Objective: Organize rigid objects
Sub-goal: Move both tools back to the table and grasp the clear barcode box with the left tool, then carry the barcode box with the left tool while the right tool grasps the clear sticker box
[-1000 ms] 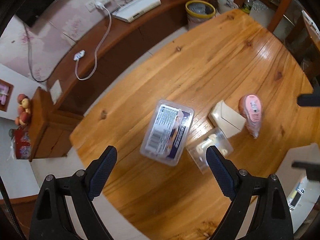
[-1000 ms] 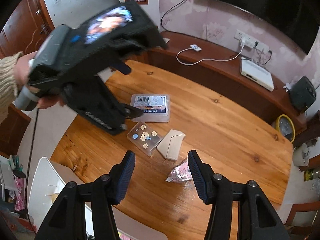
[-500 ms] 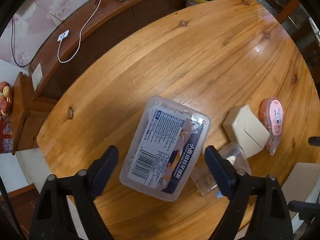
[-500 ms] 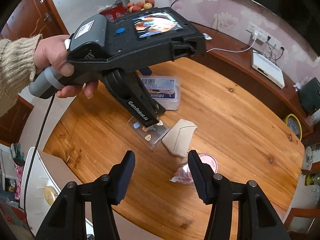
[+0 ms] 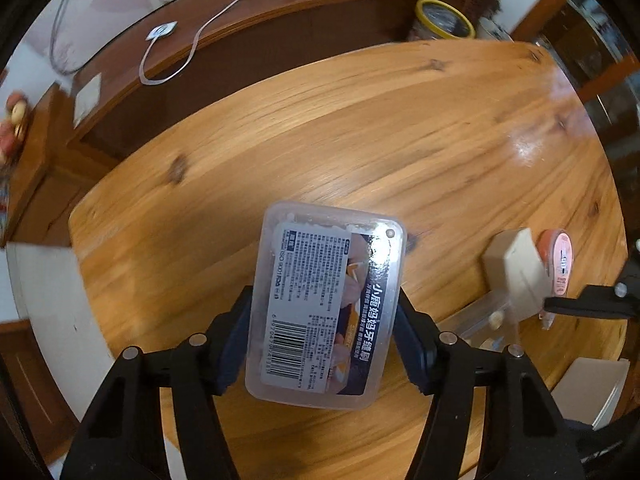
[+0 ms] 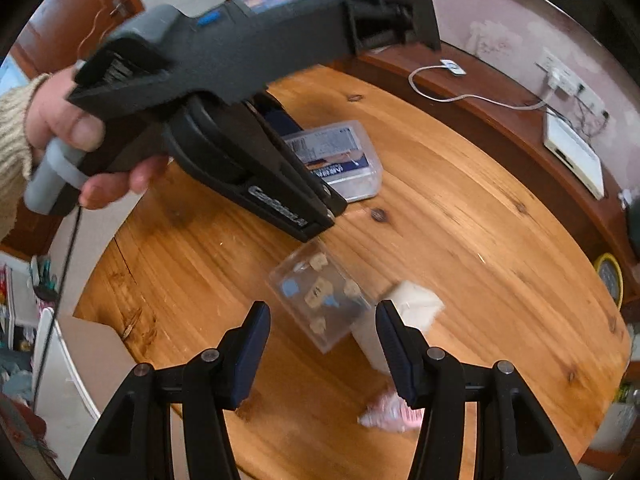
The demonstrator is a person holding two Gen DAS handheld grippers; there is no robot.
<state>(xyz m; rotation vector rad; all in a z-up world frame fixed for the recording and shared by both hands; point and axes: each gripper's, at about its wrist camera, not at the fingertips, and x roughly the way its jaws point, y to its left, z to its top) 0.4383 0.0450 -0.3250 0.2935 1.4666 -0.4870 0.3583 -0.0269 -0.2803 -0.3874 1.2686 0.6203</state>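
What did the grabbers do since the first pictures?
The left gripper came down and closed its fingers around the labelled box. The right gripper moved closer over the clear case, still open. The beige box and pink pack stayed put.

The place is a home, most likely a living or dining room. A round, glossy pine counter (image 5: pixel 360 128) fills the middle of both views. Behind it, along the top of the frame, runs a dark wooden sideboard (image 6: pixel 500 120) against wallpaper (image 6: pixel 492 28) with a faded pink flower pattern. On the sideboard lie a white router (image 6: pixel 574 156) and a white charging cable (image 5: pixel 188 56), with a power strip (image 6: pixel 568 84) at upper right. A yellow-rimmed bin (image 5: pixel 444 20) stands by the counter's far edge, and a reddish wooden door (image 6: pixel 80 12) shows at upper left.
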